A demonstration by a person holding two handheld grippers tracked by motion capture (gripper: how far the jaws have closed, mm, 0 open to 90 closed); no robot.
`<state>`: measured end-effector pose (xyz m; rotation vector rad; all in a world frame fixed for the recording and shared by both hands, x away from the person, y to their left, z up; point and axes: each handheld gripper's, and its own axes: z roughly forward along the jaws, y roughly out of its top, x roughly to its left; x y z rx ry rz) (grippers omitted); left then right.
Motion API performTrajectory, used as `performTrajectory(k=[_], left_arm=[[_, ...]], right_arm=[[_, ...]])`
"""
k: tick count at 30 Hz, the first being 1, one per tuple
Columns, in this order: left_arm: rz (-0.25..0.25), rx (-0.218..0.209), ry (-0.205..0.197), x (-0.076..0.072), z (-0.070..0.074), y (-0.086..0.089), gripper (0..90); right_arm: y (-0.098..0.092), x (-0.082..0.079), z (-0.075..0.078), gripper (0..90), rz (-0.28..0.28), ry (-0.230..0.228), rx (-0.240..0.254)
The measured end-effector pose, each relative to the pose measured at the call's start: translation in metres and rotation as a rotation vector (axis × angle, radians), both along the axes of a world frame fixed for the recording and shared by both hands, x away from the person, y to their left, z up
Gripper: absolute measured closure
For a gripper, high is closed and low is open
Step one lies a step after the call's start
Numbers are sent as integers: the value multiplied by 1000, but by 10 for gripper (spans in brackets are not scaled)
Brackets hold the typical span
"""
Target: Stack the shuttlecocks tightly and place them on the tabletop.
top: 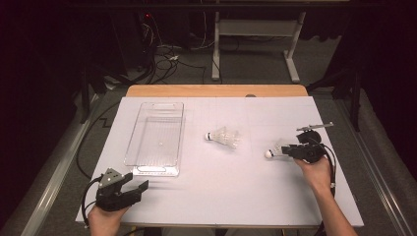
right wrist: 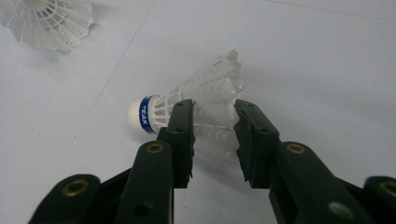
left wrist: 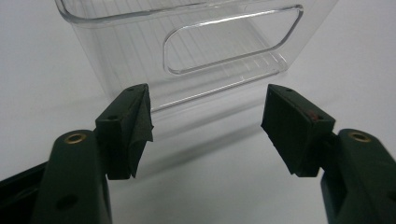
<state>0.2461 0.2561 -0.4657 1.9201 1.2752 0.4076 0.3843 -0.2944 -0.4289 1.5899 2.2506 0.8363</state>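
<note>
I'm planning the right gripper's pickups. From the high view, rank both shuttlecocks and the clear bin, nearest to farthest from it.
1. Near shuttlecock: between the right gripper jaws, at the table's right.
2. Middle shuttlecock: lying mid-table, to the left.
3. Clear bin: farthest, on the table's left side.

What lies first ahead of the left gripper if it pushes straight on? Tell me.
The left gripper is open and points at the near end wall of the clear plastic bin, the end with the handle cutout. That wall would likely be met first; bare white table lies between.
</note>
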Motion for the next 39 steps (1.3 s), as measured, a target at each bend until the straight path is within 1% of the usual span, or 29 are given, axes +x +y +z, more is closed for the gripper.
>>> performTrajectory(k=[5,14,16,17,19,21,26,32,39], left_arm=[[-1,-7,4,1,0,1,338],[-5,1,0,1,0,1,338],[-6,-2,2,1,0,1,337],[-6,-2,3,1,0,1,338],[-6,-4,2,1,0,1,338],[1,-14,2,0,0,2,337],[5,-8,0,1,0,2,337],[8,-10,0,1,0,2,338],[9,-10,1,2,0,3,338]], right_arm=[[0,0,0,748,16,8,17],[3,-3,-1,845,65,28,19],[4,-3,-1,853,68,31,19],[5,-3,-2,872,83,32,21],[6,-4,-1,879,81,35,20],[8,-4,-1,897,98,38,28],[9,-5,0,900,108,39,42],[12,-10,3,900,134,25,52],[14,-13,5,900,147,15,79]])
